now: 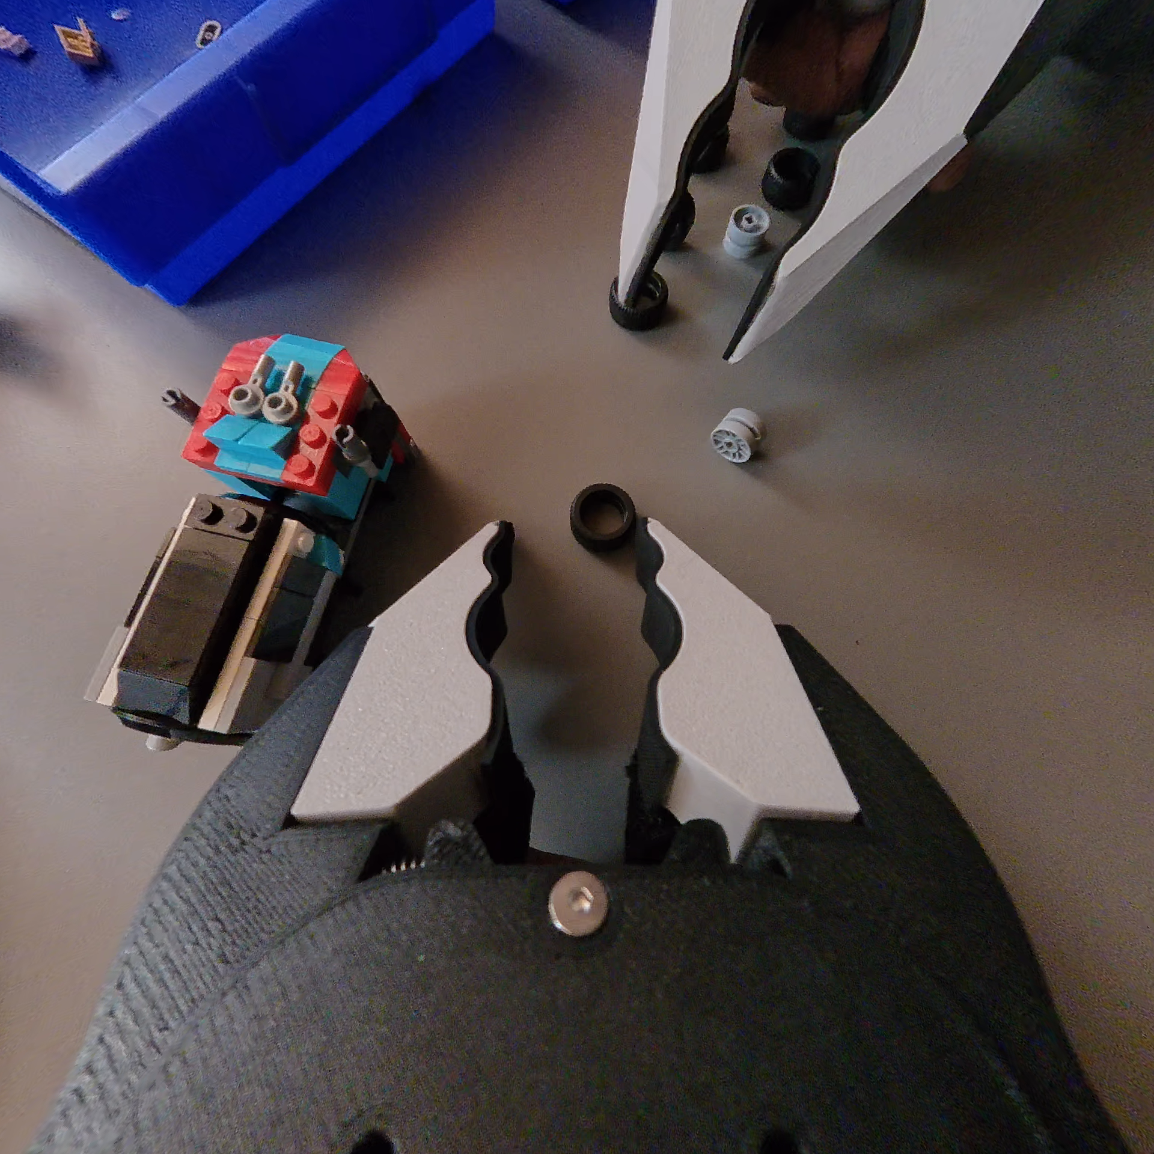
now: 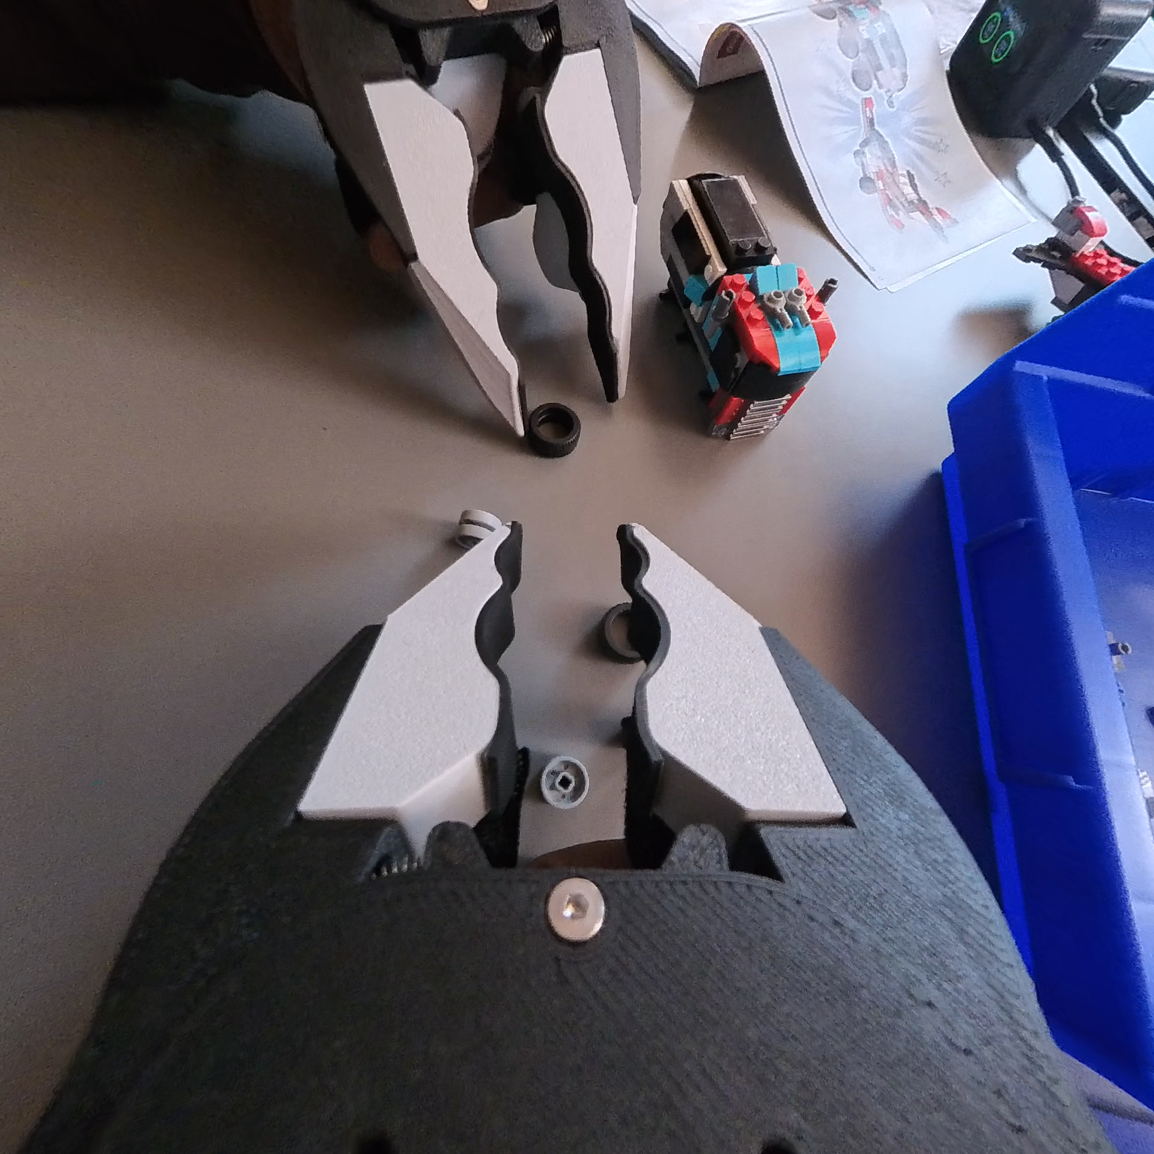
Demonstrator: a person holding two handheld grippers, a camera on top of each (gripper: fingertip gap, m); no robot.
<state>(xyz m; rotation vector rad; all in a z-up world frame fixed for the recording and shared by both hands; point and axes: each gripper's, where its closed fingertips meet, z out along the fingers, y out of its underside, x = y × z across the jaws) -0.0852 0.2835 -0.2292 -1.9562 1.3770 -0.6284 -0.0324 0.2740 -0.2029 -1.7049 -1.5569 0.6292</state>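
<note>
My left gripper (image 1: pixel 577 531) is open and low over the grey table (image 1: pixel 937 624). A loose black tyre (image 1: pixel 602 517) lies flat just past its tips, close beside the right fingertip (image 1: pixel 662 549); the pads do not press on it. In the right wrist view this tyre (image 2: pixel 554 431) lies between the left gripper's (image 2: pixel 565 415) tips. My right gripper (image 2: pixel 569 531) is open. A second black tyre (image 2: pixel 615 634) lies against its right pad, and the other pad stands apart. A grey wheel hub (image 2: pixel 565 784) lies on the table between its fingers, another hub (image 2: pixel 478 527) beside its left fingertip.
A red, teal and black brick vehicle (image 1: pixel 275 487) lies left of my left gripper. A blue bin (image 1: pixel 250 156) with small parts stands behind it. A third tyre (image 1: pixel 790 178) lies under the right gripper (image 1: pixel 684 328). A booklet (image 2: pixel 874 125) and a black device (image 2: pixel 1030 56) sit far back.
</note>
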